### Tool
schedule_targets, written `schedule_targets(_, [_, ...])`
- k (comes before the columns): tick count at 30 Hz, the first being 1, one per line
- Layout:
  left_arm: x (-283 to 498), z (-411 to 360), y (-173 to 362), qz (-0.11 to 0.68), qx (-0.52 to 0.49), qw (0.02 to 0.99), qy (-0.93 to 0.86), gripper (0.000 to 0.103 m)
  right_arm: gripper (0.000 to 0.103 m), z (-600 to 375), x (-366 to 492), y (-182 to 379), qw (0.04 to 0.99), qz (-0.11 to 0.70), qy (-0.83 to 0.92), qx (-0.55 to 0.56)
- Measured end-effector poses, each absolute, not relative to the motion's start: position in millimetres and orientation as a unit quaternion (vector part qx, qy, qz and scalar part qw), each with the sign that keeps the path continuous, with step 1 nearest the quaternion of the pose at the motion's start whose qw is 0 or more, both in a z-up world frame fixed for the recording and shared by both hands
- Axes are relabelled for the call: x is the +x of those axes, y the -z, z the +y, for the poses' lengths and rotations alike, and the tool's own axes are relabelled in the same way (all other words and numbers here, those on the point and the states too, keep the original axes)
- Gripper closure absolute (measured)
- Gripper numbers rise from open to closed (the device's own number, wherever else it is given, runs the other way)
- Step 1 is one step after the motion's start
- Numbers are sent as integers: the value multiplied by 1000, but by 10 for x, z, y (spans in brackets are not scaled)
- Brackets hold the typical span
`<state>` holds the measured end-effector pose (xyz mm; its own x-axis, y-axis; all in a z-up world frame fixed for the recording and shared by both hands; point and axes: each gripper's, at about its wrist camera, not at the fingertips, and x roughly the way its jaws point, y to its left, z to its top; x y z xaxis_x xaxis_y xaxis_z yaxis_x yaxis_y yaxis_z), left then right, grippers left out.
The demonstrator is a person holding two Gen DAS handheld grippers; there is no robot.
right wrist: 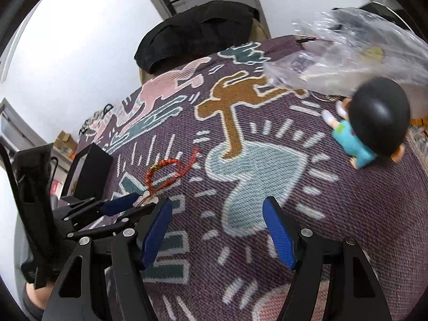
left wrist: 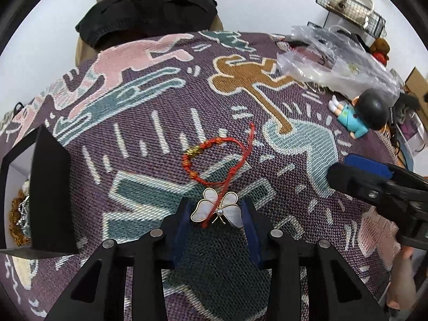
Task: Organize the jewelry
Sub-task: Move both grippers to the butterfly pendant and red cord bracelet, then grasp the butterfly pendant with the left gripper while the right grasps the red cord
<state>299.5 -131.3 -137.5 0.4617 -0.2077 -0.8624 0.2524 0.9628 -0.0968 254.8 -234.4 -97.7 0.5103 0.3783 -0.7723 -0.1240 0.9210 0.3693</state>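
A white and gold butterfly brooch lies on the patterned cloth between the fingertips of my left gripper, whose blue pads stand either side of it, still apart. A red braided bracelet with a gold bead lies just beyond, and its cord tail crosses the brooch. A black jewelry box stands open at the left with gold and silver pieces inside. My right gripper is open and empty over the cloth. From it I see the bracelet, the brooch, the box and the left gripper.
A blue doll with a black head lies at the right, also in the right wrist view. A crumpled clear plastic bag lies behind it. A black-draped chair stands past the far edge. The right gripper enters from the right.
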Motion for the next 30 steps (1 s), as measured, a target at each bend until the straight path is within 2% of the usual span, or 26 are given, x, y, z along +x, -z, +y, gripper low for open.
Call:
schedule_targets(3, [2954, -1225, 1308, 496, 16, 858, 134, 64, 33, -2214, 2645, 983, 854, 480, -156, 126])
schedule_targets(4, [2943, -1193, 1284, 494, 15, 859, 133, 82, 33, -2172, 2670, 979, 853, 481, -158, 122])
schedule_targets(5, [2941, -1159, 1272, 496, 12, 858, 131, 95, 33, -2121, 2704, 974, 852, 483, -161, 118])
schedule_targets(6, [2941, -1108, 1252, 499, 4, 857, 130, 98, 35, -2073, 2739, 974, 851, 485, -165, 116])
schedule_targets(9, [2917, -964, 1147, 487, -7, 865, 123, 98, 43, -1951, 2839, 995, 847, 494, -166, 108])
schedule_targets(13, [2890, -847, 1061, 476, -16, 871, 119, 98, 46, -1825, 2972, 1060, 842, 507, -160, 94])
schedule_targets(19, [2905, -792, 1077, 476, -27, 870, 125, 98, 62, -1668, 3157, 1169, 838, 519, -150, 73])
schedule_targets(20, [2913, -787, 1089, 477, -27, 869, 124, 98, 66, -1639, 3172, 1172, 838, 521, -148, 64])
schedule_targets(22, [2926, -765, 1116, 483, -32, 866, 124, 98, 83, -1595, 3187, 1183, 838, 524, -146, 44])
schedule_targets(23, [2936, -763, 1130, 487, -35, 864, 124, 97, 98, -1594, 3191, 1192, 837, 526, -144, 37])
schedule_targets(25, [2960, -779, 1162, 495, -39, 859, 126, 96, 100, -1636, 3159, 1194, 838, 524, -146, 35])
schedule_targets(27, [2973, -817, 1183, 499, -38, 856, 128, 90, 101, -1725, 3102, 1184, 843, 520, -132, 29])
schedule_targets(29, [2977, -855, 1199, 500, -38, 855, 130, 67, 101, -1819, 3050, 1172, 847, 517, -121, 30])
schedule_targets(30, [2976, -881, 1210, 500, -38, 855, 131, 60, 101, -1902, 3017, 1163, 849, 514, -117, 37])
